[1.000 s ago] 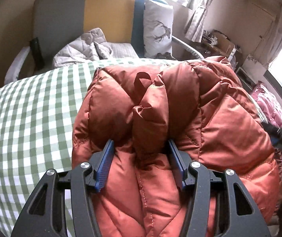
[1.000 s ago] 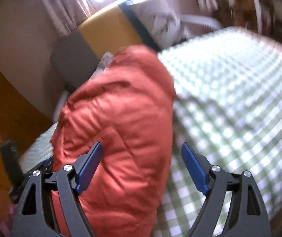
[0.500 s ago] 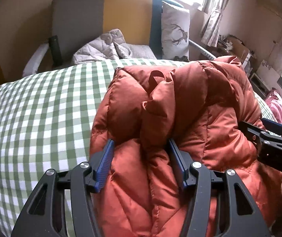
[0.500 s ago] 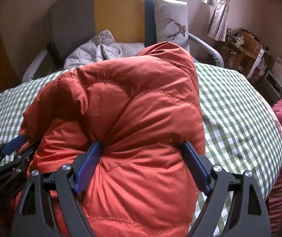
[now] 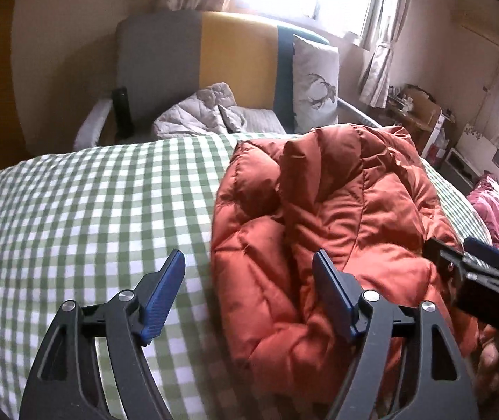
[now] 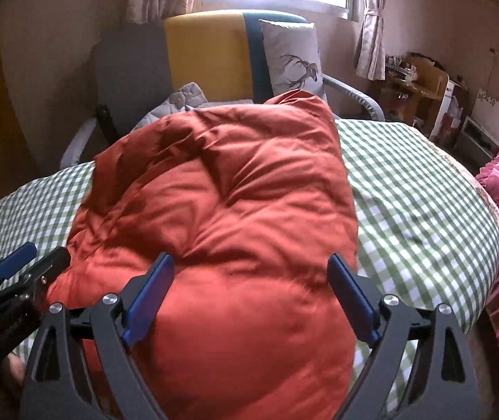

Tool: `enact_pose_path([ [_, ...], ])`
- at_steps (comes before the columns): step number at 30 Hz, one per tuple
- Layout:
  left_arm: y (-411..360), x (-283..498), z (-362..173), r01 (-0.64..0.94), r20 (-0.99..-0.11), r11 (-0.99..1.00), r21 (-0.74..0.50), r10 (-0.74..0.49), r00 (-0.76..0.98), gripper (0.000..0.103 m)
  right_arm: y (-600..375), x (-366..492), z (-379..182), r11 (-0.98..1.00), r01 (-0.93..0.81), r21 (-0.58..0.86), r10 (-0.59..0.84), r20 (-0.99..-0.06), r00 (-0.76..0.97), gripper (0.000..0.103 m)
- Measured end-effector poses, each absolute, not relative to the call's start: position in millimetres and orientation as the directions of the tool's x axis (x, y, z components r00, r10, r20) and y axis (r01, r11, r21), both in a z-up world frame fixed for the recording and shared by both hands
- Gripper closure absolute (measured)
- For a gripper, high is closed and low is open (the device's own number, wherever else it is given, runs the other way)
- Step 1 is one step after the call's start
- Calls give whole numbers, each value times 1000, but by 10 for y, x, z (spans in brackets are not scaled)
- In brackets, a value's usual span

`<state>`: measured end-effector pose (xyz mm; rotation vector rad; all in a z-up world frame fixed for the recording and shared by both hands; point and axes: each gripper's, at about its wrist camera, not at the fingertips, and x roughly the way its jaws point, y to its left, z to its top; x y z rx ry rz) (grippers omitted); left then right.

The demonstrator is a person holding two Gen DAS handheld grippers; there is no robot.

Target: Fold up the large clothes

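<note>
A rust-orange down jacket point(image 5: 322, 231) lies bundled on the green-checked bed point(image 5: 74, 210), at about one o'clock from the left tool point(image 5: 249, 292) — both it and the right tool point(image 6: 249, 297) gape wide, gripping nothing. Unpinned, the springy padding may puff the fold apart.

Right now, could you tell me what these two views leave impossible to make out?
- Orange jacket: its near end runs off the bottom edge in both views.
- Whether the jacket is neatly folded: its underside lies against the checked bedspread.
- Clutter on the far shelf: too small to identify.
- Right gripper: its body is cut off at the left view's right edge.
</note>
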<state>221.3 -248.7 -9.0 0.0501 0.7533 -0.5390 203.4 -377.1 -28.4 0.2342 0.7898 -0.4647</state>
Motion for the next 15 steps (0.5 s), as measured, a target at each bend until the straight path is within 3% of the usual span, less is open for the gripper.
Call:
enact_pose_path([
  [10, -2201, 2018, -69, 445, -648, 885, -136, -420, 636, 25, -3432, 2090, -466, 858, 509, -66, -395, -718, 573, 12],
  [15, -2032, 1859, -78, 409, -647, 903, -135, -393, 654, 16, -3342, 1964, -322, 842, 538, -50, -413, -700, 582, 7],
])
